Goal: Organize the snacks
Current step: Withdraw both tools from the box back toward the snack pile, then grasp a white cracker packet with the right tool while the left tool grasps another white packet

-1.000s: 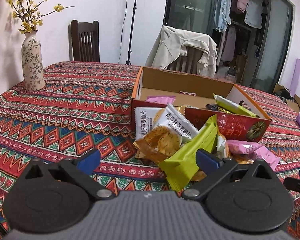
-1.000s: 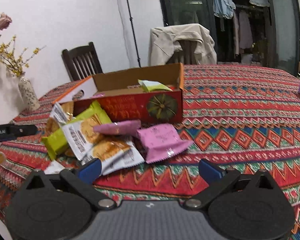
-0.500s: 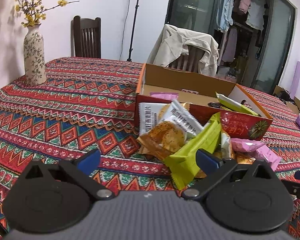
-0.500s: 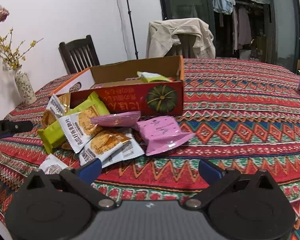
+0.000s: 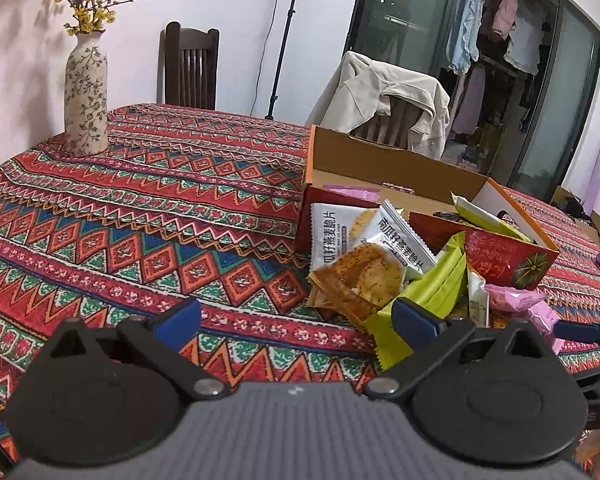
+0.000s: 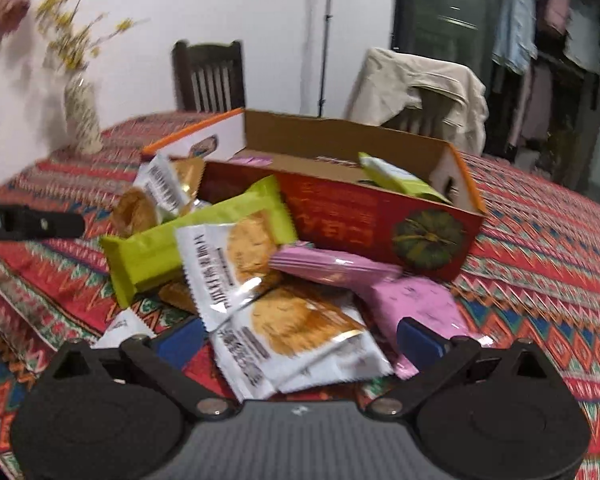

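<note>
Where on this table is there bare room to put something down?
The widest bare stretch of tablecloth lies between the flower vase and the cardboard box. More cloth lies free beyond the box's pumpkin-printed end. The snack pile crowds the box's front wall, beside both open grippers.

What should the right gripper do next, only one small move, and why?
Probably ease the right gripper a little further forward and down, so that its open jaws take in the white cracker packet lying nearest in the pile. Both grippers are empty, the packet lies partly between the jaws, and the cardboard box behind has room.
</note>
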A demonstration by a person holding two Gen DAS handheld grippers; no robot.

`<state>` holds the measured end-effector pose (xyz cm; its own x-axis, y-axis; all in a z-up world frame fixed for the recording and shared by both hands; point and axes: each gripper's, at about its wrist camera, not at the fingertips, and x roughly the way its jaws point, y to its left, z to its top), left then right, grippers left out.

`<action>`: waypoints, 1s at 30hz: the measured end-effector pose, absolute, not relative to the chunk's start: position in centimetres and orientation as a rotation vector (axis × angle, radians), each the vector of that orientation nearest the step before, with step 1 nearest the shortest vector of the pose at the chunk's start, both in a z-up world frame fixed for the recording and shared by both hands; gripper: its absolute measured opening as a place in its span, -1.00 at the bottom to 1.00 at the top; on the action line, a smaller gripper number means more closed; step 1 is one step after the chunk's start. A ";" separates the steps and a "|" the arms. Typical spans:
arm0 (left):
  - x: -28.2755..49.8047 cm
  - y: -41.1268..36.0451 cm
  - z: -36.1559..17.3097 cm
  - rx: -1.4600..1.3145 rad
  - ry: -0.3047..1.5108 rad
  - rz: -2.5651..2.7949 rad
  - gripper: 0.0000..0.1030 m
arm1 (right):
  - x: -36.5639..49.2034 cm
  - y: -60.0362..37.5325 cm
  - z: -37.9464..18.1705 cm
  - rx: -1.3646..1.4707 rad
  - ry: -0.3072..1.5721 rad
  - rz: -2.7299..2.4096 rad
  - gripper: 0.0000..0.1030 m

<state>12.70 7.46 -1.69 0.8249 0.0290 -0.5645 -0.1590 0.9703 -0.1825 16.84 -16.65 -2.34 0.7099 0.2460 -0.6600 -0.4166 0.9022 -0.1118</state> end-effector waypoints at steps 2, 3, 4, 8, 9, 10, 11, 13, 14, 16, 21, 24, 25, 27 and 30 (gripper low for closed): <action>12.6 7.7 -1.7 -0.232 0.592 0.103 1.00 | 17.3 -15.7 -2.9 -0.290 0.697 0.385 1.00; 12.6 7.9 -1.8 -0.237 0.594 0.107 1.00 | 17.4 -15.3 -3.1 -0.306 0.699 0.387 0.99; 12.6 8.1 -1.9 -0.242 0.596 0.111 1.00 | 17.5 -14.9 -3.5 -0.325 0.700 0.388 0.97; 12.5 8.5 -2.2 -0.255 0.604 0.118 1.00 | 16.9 -14.5 -3.9 -0.356 0.682 0.389 0.84; 12.5 8.6 -2.3 -0.258 0.607 0.119 1.00 | 16.7 -14.4 -3.8 -0.360 0.677 0.399 0.76; 12.6 8.7 -2.3 -0.261 0.609 0.120 1.00 | 16.3 -14.4 -3.8 -0.367 0.670 0.408 0.66; 12.6 8.7 -2.4 -0.264 0.610 0.120 1.00 | 16.0 -14.3 -3.7 -0.377 0.661 0.417 0.60; 12.5 8.7 -2.4 -0.266 0.612 0.121 1.00 | 14.9 -14.1 -3.8 -0.412 0.635 0.434 0.36; 12.5 8.7 -2.4 -0.265 0.613 0.122 1.00 | 14.5 -14.0 -3.8 -0.425 0.626 0.442 0.30; 12.3 8.6 -2.3 -0.263 0.612 0.122 1.00 | 13.9 -13.9 -3.7 -0.444 0.615 0.454 0.10; 11.9 8.8 -2.2 -0.262 0.611 0.134 1.00 | 12.9 -14.8 -3.3 -0.415 0.609 0.464 -0.04; 11.9 8.8 -2.2 -0.265 0.614 0.140 1.00 | 12.5 -15.7 -2.7 -0.380 0.594 0.463 -0.13; 11.9 8.8 -2.2 -0.264 0.615 0.140 1.00 | 12.4 -16.0 -2.6 -0.365 0.592 0.461 -0.14; 11.9 8.6 -2.1 -0.260 0.615 0.135 1.00 | 12.4 -16.6 -2.3 -0.335 0.589 0.458 -0.17; 11.8 8.2 -2.0 -0.251 0.616 0.129 1.00 | 12.4 -17.7 -1.8 -0.277 0.580 0.456 -0.27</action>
<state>11.81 8.16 -2.05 0.8097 0.0447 -0.5852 -0.1934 0.9617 -0.1942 12.40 -17.71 -1.75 0.7418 0.3340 -0.5815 -0.4863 0.8650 -0.1236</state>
